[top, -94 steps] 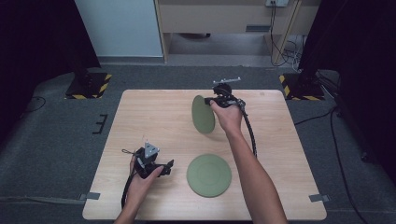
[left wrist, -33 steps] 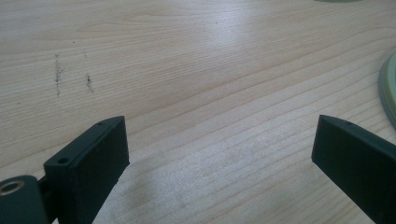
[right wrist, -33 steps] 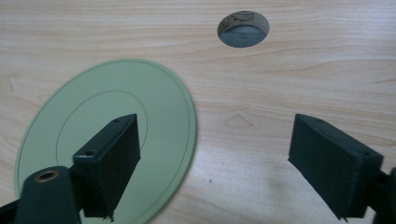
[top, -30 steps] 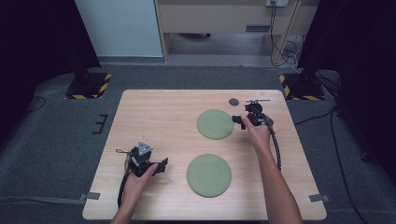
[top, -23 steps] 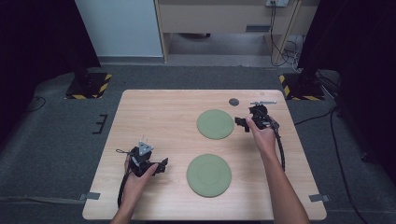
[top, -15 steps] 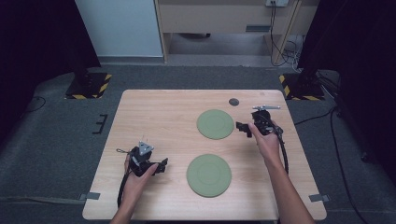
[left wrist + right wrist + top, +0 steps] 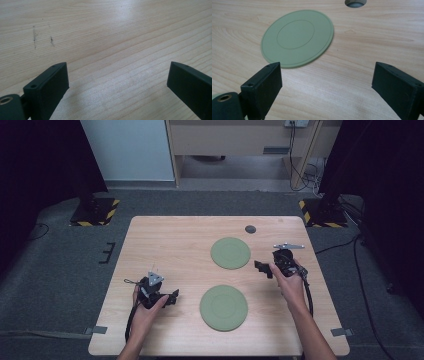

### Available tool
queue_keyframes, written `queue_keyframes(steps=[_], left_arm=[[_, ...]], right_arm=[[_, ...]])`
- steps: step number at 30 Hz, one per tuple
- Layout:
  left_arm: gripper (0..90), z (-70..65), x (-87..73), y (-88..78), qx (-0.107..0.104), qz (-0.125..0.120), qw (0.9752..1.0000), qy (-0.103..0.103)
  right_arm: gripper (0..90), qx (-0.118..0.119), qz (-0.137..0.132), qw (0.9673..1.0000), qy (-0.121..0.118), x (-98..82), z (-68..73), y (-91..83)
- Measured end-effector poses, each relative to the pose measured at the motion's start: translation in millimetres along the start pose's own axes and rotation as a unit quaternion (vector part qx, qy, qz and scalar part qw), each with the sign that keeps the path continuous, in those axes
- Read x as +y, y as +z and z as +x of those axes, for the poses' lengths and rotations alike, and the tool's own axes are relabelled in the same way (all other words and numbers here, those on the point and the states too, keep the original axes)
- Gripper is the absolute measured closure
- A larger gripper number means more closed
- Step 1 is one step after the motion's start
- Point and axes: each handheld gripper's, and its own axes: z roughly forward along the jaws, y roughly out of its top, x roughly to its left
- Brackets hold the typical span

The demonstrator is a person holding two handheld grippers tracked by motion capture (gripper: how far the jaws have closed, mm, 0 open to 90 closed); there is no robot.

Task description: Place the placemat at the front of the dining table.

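A pale wooden table stands on grey carpet, with two flat, round green plates lying on it. The far plate lies right of centre, toward the far edge; the near plate lies closer to the near edge, well apart from the first. A small dark round hole sits in the tabletop near the far edge, just beyond the far plate.

The right gripper is held low over the table just to the right of the far plate, near it but not touching. Its jaws stand wide apart with nothing between them; in the right gripper view the far plate lies flat ahead of the left jaw, with bare wood between the jaws.

The left gripper sits near the table's near-left corner, well left of the near plate. Its jaws also stand wide apart and empty, over bare wood grain. Nothing lies between either gripper and the plates.
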Motion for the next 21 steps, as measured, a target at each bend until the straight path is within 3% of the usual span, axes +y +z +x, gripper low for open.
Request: queue_keyframes(steps=[21], left_arm=[[3.1,1.3,-1.0,0.6,0.003,0.005,1.0,0.003]], right_arm=[[8.5,0.007,0.017,0.9998,0.007,-47.1,-0.5,-9.0]])
